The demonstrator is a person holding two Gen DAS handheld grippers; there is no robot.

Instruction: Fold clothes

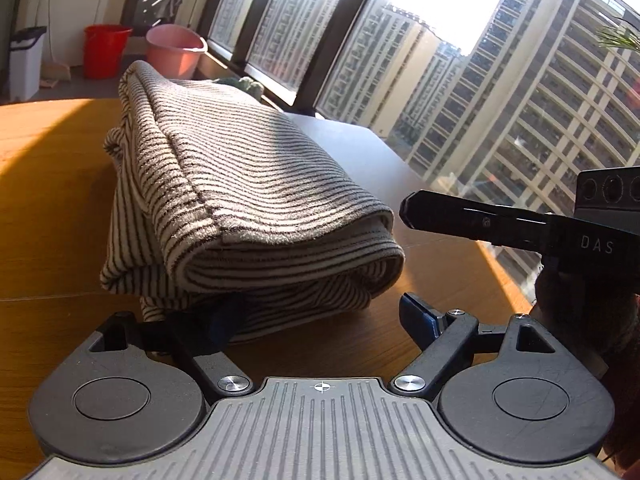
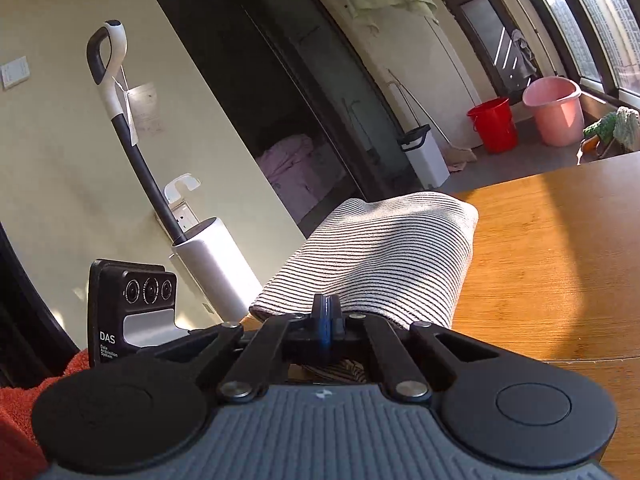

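Note:
A cream garment with thin dark stripes lies folded in a thick bundle on the wooden table. My left gripper is open at the bundle's near edge. Its left fingertip sits against the lowest layer, partly covered by cloth, and its right fingertip is free over bare wood. My right gripper comes in from the right, shut, its tip right beside the rolled fold. In the right wrist view my right gripper has its pads pressed together with no cloth between them, and the garment lies just beyond.
A red bucket, a pink bucket and a white bin stand on the floor past the table. Tall windows run along the right. An upright vacuum stands by the wall. Orange cloth shows at lower left.

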